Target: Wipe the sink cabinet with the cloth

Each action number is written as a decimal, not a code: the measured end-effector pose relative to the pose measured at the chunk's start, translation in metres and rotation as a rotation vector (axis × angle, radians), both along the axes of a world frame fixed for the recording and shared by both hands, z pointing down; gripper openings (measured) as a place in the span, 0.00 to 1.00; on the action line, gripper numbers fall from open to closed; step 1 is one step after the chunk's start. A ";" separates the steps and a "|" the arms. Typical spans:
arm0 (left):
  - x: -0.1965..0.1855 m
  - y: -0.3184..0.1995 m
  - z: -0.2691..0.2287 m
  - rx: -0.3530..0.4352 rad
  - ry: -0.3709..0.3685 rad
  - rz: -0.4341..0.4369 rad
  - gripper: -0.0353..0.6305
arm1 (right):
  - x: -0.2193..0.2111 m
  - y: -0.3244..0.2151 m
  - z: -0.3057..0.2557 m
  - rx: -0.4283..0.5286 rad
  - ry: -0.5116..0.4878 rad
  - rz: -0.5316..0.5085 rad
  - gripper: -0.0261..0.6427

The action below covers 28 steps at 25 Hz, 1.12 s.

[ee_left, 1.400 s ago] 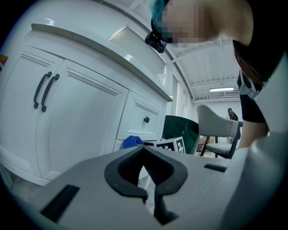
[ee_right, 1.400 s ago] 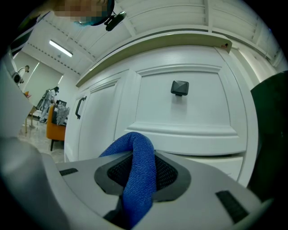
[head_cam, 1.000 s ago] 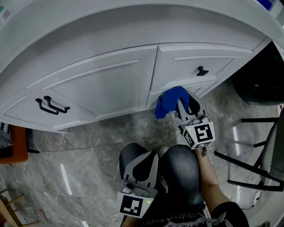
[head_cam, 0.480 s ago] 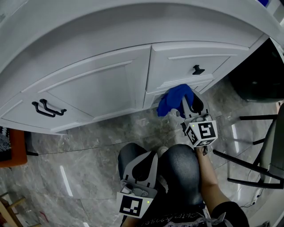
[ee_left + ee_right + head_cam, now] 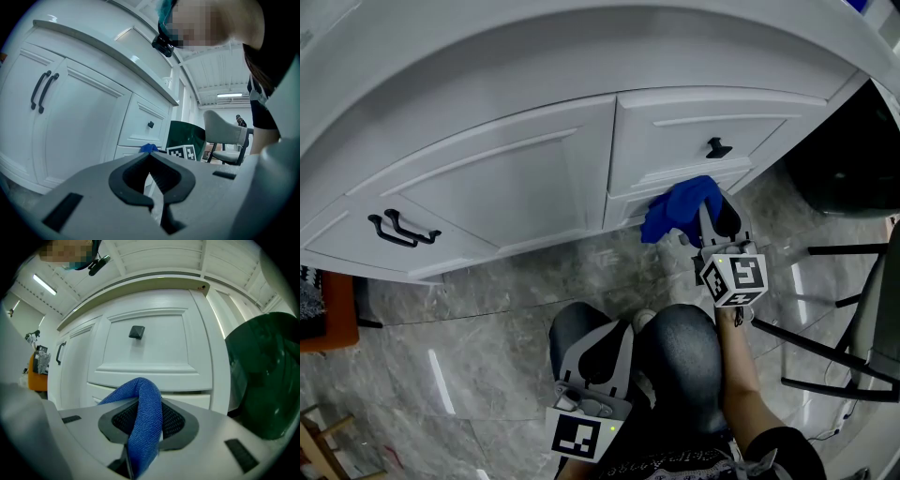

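The white sink cabinet (image 5: 516, 178) curves across the head view, with a door at left and drawers at right. My right gripper (image 5: 705, 217) is shut on a blue cloth (image 5: 680, 208), which is pressed against the lower drawer front below the black knob (image 5: 717, 147). In the right gripper view the cloth (image 5: 143, 420) folds over between the jaws, facing the drawer with its knob (image 5: 136, 332). My left gripper (image 5: 602, 349) rests low by the person's knees, its jaws closed with nothing in them (image 5: 152, 180).
Two black pull handles (image 5: 397, 228) sit on the cabinet door at left. A dark green bin (image 5: 262, 380) stands right of the cabinet. A chair frame (image 5: 848, 319) is at the right, and an orange object (image 5: 323, 319) at the far left on the grey marble floor.
My right gripper with the blue cloth has slid to the right along the lower drawer front. The left gripper has stayed in place.
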State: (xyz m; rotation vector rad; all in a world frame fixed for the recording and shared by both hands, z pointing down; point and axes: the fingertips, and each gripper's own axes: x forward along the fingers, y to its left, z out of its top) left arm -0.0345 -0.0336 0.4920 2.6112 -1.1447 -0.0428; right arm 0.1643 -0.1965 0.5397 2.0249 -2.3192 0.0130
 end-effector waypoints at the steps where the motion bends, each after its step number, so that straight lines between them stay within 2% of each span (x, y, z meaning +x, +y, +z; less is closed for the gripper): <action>1: 0.000 0.000 0.000 0.000 0.000 -0.001 0.06 | 0.004 0.000 0.000 0.001 -0.005 0.011 0.21; 14: 0.005 -0.004 -0.001 0.001 -0.007 0.008 0.06 | 0.108 0.000 0.009 -0.016 -0.008 0.279 0.21; 23: 0.001 -0.003 -0.003 0.005 -0.006 0.001 0.06 | 0.112 0.000 0.010 -0.008 -0.014 0.306 0.21; 28: -0.002 -0.001 -0.005 0.007 0.000 -0.002 0.06 | 0.099 0.014 0.004 0.002 -0.028 0.273 0.21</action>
